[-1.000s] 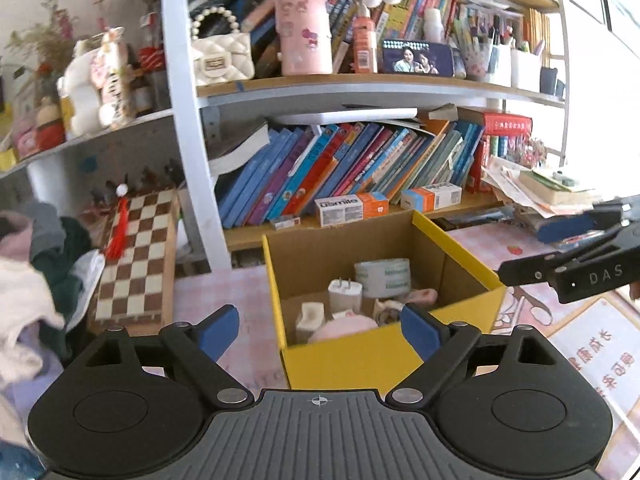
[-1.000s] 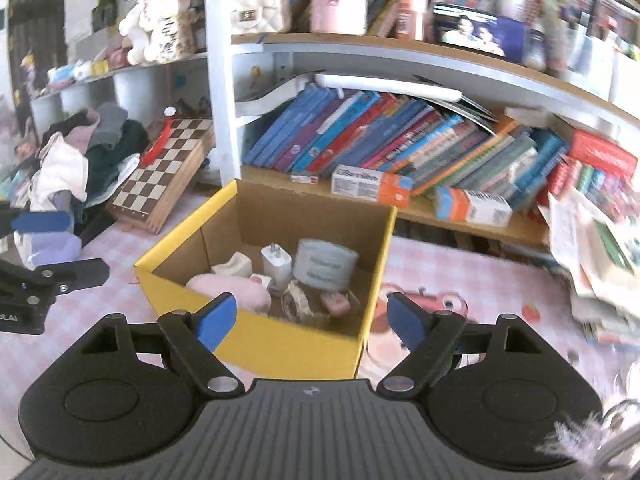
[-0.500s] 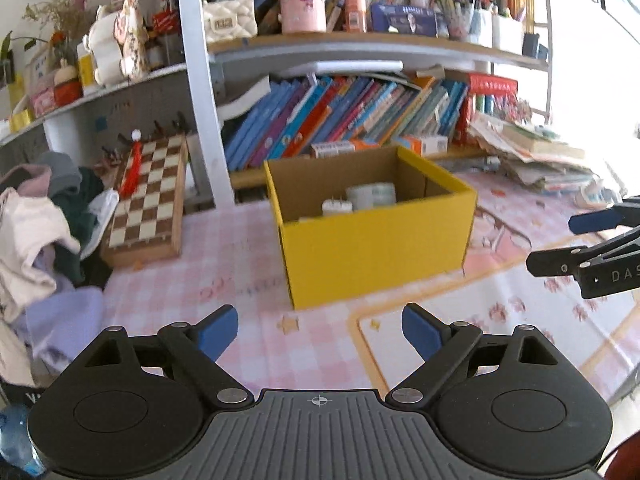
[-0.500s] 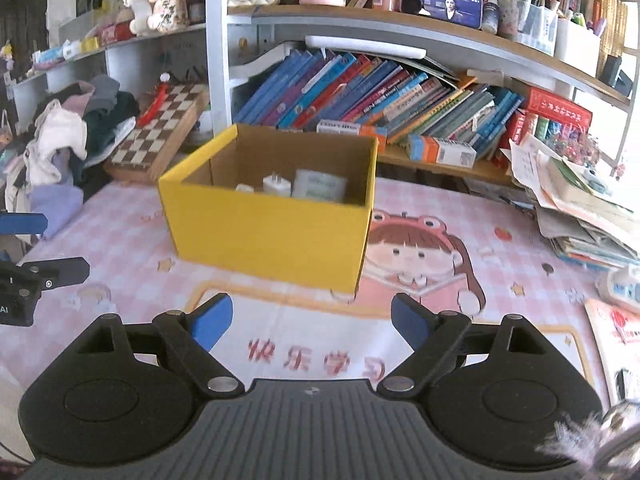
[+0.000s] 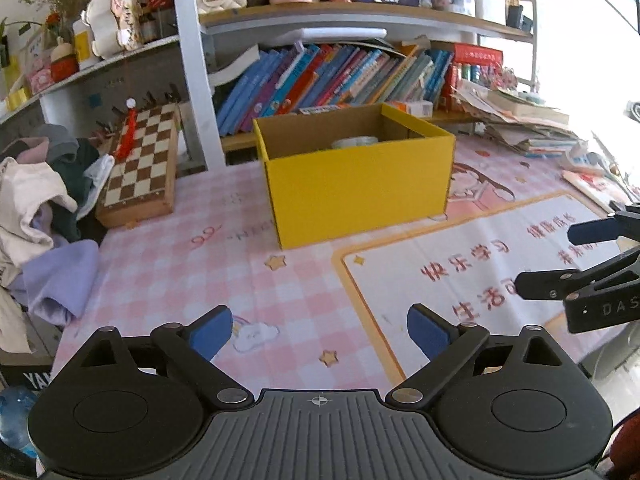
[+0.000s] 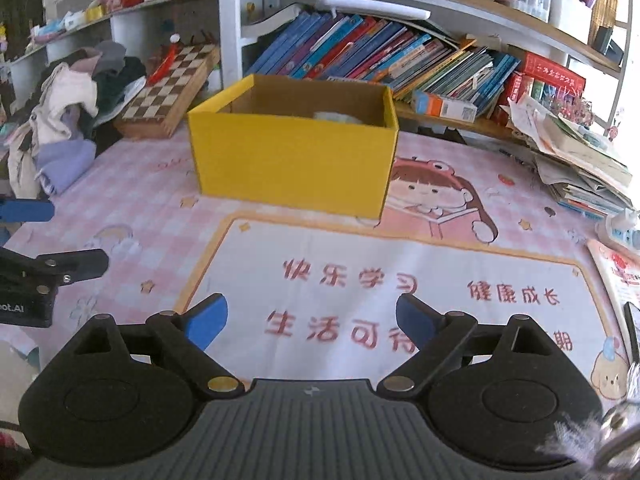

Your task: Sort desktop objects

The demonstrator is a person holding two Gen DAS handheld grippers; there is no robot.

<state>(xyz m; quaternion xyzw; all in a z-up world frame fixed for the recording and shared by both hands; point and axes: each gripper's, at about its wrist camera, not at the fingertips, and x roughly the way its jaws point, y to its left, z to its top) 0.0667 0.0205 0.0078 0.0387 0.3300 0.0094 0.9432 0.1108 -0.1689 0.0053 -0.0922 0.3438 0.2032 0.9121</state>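
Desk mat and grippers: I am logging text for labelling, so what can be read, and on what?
"快乐学习" on the desk mat.
"健康成长" on the desk mat.
"生活可", cut off by the right gripper.
"DAS" on the right gripper body, in the left wrist view.
"oot.AI" on the left gripper body.
Book spines: too small.

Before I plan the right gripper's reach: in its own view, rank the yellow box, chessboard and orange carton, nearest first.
From the right gripper:
1. Yellow box, straight ahead on the mat.
2. Chessboard, back left, leaning by the clothes.
3. Orange carton, back right on the low shelf; close to the chessboard's rank.
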